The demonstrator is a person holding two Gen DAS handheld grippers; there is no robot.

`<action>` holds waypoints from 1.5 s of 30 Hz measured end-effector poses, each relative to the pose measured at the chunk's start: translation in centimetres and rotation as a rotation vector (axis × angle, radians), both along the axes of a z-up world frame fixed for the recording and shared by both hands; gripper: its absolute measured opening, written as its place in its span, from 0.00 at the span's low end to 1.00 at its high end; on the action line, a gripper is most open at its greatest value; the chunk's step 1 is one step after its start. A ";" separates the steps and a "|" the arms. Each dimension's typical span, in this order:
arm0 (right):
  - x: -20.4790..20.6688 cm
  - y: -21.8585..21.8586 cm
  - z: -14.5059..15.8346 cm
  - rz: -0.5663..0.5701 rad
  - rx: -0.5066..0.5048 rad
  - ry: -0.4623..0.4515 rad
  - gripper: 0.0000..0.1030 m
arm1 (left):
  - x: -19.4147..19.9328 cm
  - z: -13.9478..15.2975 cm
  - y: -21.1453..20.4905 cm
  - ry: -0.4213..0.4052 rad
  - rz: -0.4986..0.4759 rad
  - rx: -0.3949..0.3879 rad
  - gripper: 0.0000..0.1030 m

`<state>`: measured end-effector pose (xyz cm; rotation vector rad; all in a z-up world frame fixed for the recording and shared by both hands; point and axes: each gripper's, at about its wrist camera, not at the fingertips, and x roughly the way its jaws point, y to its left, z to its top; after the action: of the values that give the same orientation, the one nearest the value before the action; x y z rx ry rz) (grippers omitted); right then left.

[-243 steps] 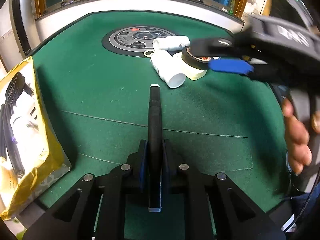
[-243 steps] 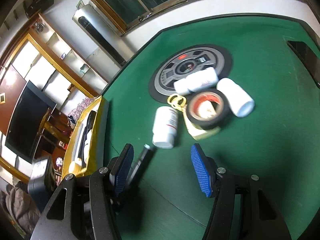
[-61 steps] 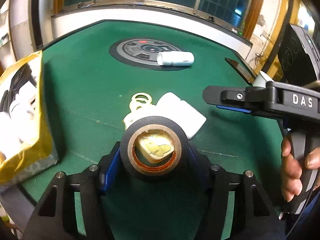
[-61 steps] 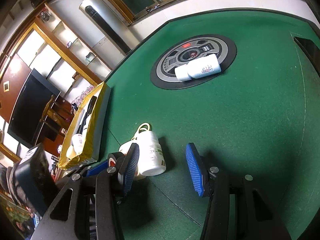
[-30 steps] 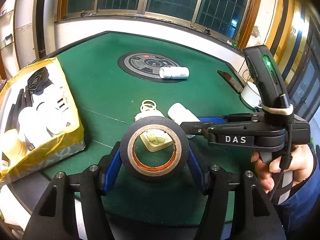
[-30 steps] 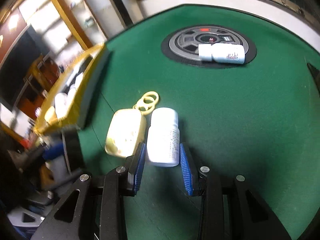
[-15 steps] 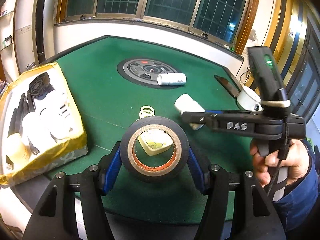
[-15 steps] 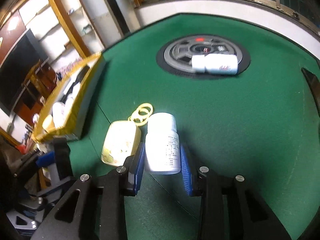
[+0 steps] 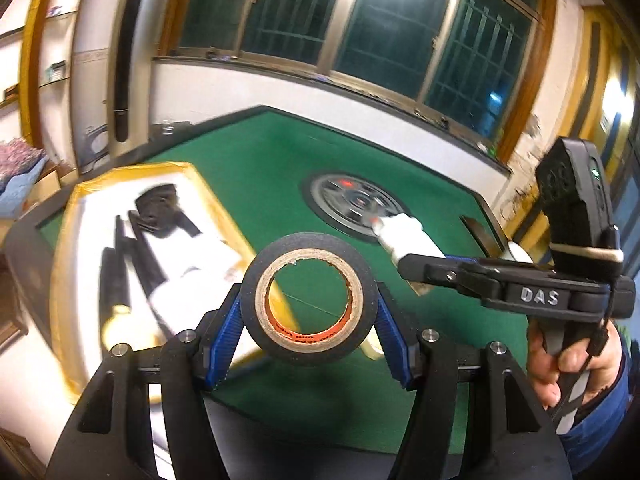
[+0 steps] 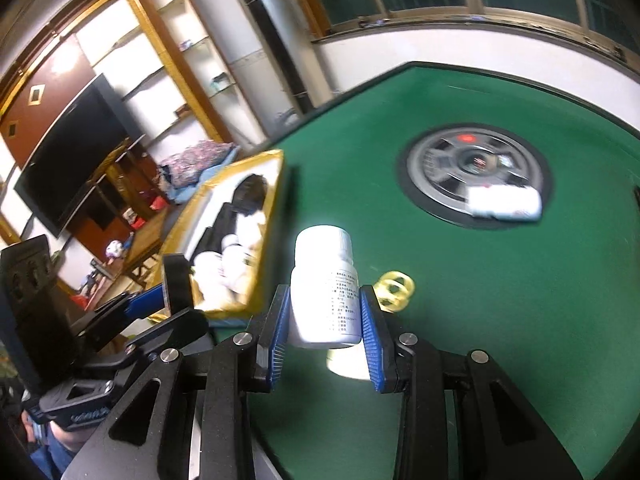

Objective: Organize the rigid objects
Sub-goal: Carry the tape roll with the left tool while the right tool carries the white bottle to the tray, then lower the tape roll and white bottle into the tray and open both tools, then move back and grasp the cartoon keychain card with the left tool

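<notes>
A roll of black tape (image 9: 309,297) is held between the blue pads of the left gripper (image 9: 309,322), clear of the green table (image 9: 256,184); its cardboard core faces the camera, and the table and the edge of the yellow box (image 9: 70,248) are seen through the hole. The lower part of the roll is set between the pads, so its sides there are hidden. A white bottle (image 10: 323,286) is clamped by the narrow-set right gripper (image 10: 325,332), cap away from the camera, raised above the table; its base is cut off by the gripper frame, and the print on its label is too small to read.

In the left wrist view the same bottle (image 9: 408,240) is blurred and partly covered by the right gripper's black finger. The box's contents are smeared: black and white shapes are seen, but none can be told apart. A second white bottle (image 10: 505,202) lies on its side on the round grey disc (image 10: 440,168), blurred as well. Yellow rings (image 10: 394,286) lie on the table just beside the right gripper; a pale thing (image 10: 348,366) below the held bottle is mostly hidden and cannot be made out. The hand (image 9: 572,354) on the right gripper's handle is partly cut off at the edge.
</notes>
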<state>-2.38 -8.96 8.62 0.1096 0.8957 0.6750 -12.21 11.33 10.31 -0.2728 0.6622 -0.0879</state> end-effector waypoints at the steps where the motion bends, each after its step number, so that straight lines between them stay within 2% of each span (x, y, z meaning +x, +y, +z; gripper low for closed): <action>1: 0.1 0.9 0.2 0.015 0.001 -0.002 0.29 | 0.2 0.2 1.0 -0.002 0.019 -0.001 0.59; 6: 1.6 6.7 0.9 0.091 -0.010 0.006 0.29 | 1.5 0.3 6.5 0.034 0.102 0.005 0.59; 12: 5.1 13.6 0.4 0.159 -0.019 0.057 0.29 | 5.2 -2.0 12.1 0.127 0.184 0.017 0.59; 19: 9.7 21.9 -1.8 0.199 -0.076 0.097 0.29 | 8.8 -5.7 15.5 0.223 0.228 -0.015 0.59; 24: 12.8 26.2 -4.0 0.205 -0.109 0.130 0.29 | 9.6 -6.3 16.6 0.252 0.221 -0.059 0.59; 27: 13.7 27.8 -5.1 0.216 -0.118 0.163 0.29 | 10.2 -6.5 16.9 0.282 0.237 -0.044 0.59; 33: 14.2 29.2 -6.1 0.231 -0.141 0.171 0.29 | 11.3 -7.1 17.4 0.327 0.241 -0.035 0.59; 39: 14.9 28.4 -6.7 0.214 -0.128 0.196 0.30 | 11.5 -7.1 17.2 0.338 0.234 -0.017 0.59; 42: 15.0 27.9 -6.6 0.216 -0.111 0.206 0.32 | 11.5 -7.0 17.1 0.328 0.226 -0.036 0.65; 45: 14.7 27.2 -5.8 0.214 -0.092 0.192 0.38 | 11.3 -6.8 17.0 0.329 0.226 -0.058 0.67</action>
<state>12.33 18.24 2.81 -0.0047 1.1320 0.8303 -0.93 28.33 3.49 -0.4213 0.9513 0.1574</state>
